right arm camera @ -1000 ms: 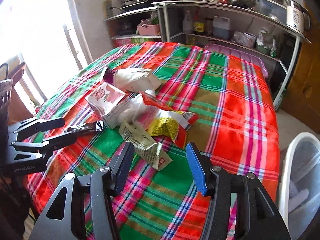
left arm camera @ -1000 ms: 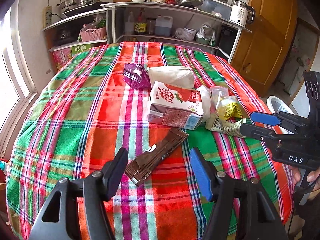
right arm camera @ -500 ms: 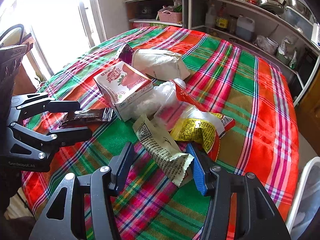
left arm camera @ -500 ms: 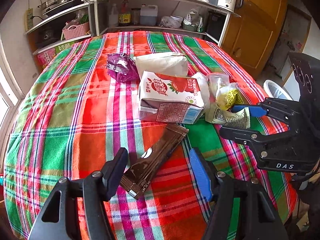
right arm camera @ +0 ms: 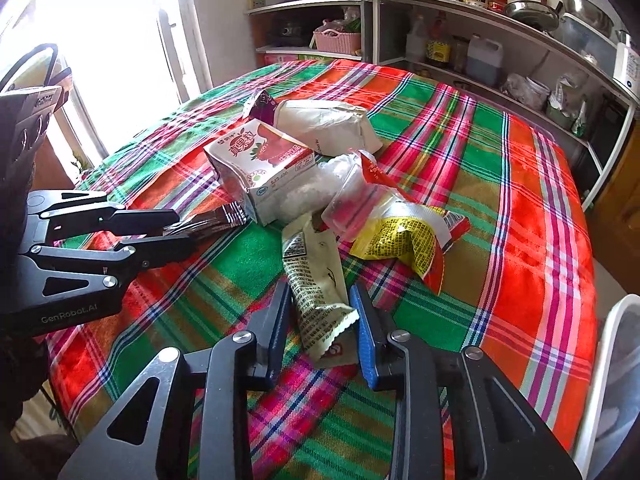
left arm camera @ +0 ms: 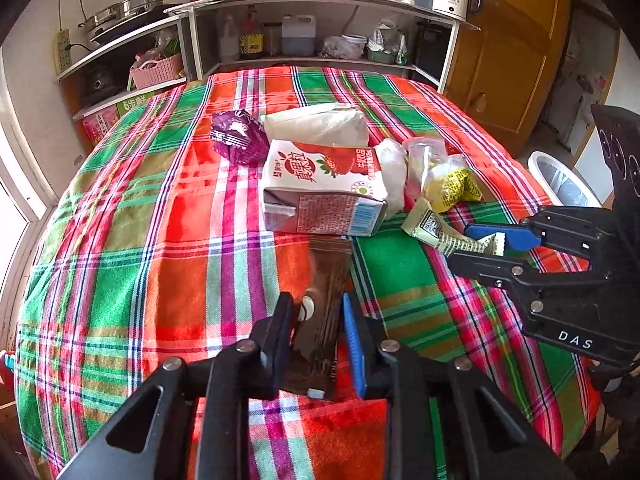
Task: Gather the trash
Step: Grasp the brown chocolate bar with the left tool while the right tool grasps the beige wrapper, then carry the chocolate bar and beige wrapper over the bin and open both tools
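A pile of trash lies on the plaid table: a strawberry milk carton (left arm camera: 324,188), a purple wrapper (left arm camera: 238,140), a white bag (left arm camera: 316,124), a yellow packet (left arm camera: 452,188) and clear plastic. My left gripper (left arm camera: 318,316) is shut on a brown wrapper (left arm camera: 326,280), which also shows in the right wrist view (right arm camera: 208,224). My right gripper (right arm camera: 322,316) has closed around the near end of a cream printed wrapper (right arm camera: 316,276); its jaws touch the wrapper's sides. In the left wrist view the right gripper (left arm camera: 476,246) pinches that wrapper (left arm camera: 436,228).
A white trash bin (left arm camera: 560,184) stands on the floor past the table's right edge; it also shows in the right wrist view (right arm camera: 616,380). Kitchen shelves (left arm camera: 304,4) with pots and bottles stand behind the table. A window is at the left.
Both grippers moved forward and down and closed: the left onto the brown wrapper, the right onto the cream printed wrapper. The rest of the pile has not moved.
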Motion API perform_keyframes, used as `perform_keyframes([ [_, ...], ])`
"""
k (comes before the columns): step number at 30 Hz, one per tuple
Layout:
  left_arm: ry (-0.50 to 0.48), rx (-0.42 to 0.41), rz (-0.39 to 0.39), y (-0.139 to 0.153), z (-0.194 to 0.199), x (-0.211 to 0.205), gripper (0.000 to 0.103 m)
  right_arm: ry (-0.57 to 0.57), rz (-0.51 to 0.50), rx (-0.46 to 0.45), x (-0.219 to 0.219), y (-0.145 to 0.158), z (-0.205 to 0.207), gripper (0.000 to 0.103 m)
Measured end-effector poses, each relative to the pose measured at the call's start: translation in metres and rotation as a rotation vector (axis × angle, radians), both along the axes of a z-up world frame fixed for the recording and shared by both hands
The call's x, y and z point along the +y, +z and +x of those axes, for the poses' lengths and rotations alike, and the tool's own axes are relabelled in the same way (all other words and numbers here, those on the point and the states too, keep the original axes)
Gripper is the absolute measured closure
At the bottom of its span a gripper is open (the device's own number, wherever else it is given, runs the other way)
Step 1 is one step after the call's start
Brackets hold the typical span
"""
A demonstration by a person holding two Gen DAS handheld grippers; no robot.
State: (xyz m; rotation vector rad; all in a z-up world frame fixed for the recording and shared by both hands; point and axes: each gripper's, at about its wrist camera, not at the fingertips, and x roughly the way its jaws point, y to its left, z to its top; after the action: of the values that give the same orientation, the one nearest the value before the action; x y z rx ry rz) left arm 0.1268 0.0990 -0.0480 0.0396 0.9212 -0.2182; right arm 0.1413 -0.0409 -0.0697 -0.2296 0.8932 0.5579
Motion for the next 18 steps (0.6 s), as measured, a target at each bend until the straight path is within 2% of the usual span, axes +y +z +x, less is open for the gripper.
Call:
perform_keyframes([
  [3,0.012,-0.005,-0.015,0.0,-0.005,-0.003,0.082,-0.003,0.0,-0.012,-0.003,0.001,-0.006,0.073],
  [8,0.019,-0.018,-0.048,0.003,-0.014,-0.011,0.082,-0.049,0.06,-0.012,-0.02,0.006,-0.012,0.074],
  [18,-0.03,-0.081,-0.068,0.025,-0.025,-0.05,0.082,-0.139,0.14,-0.052,-0.062,0.024,-0.039,0.074],
])
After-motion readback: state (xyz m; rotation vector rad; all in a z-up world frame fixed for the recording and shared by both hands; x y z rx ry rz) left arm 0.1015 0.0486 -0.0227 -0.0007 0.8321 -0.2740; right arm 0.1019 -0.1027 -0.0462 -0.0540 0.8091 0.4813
